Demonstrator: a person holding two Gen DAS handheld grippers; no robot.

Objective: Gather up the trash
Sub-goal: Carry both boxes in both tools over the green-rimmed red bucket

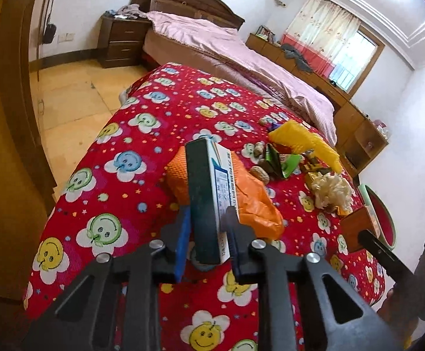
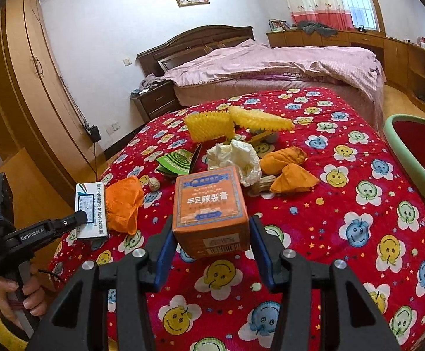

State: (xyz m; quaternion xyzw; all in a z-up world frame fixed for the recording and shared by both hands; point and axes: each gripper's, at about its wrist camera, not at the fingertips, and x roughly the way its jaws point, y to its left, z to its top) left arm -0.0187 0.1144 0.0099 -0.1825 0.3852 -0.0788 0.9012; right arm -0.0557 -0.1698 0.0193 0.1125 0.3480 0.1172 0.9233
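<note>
**Both grippers carry a box above the flowered cloth**

The left gripper [image 1: 208, 234] has its blue pads pressed against the two broad faces of a slim white-and-green box [image 1: 212, 199], which stands on edge between them and reaches forward past the fingertips. In the right wrist view the same gripper [image 2: 79, 219] comes in from the left edge with the slim box [image 2: 91, 209] in its jaws, a hand [image 2: 19, 292] wrapped around its handle.

The right gripper [image 2: 212, 242] pinches a squat orange box [image 2: 211, 207] — pads on its left and right sides, printed top face turned toward the camera. From the left wrist view only a corner of that orange box [image 1: 358, 228] shows, at the right edge of the table.

Beyond the jaws the rest of the trash lies on the red smiley-flower tablecloth [image 2: 344, 204]: an orange plastic bag [image 2: 123, 201] just beside the slim box, a peanut shell [image 2: 154, 183] near it, a green printed packet [image 2: 175, 162], a crumpled white tissue [image 2: 235, 158], two orange wrappers [image 2: 288, 166] close together, and yellow foam netting [image 2: 209, 125] farther back.

A green-rimmed basin with a red inside [image 2: 417, 158] sits off the table's right side. Behind the table stands a bed with pink covers [image 2: 270, 61].
</note>
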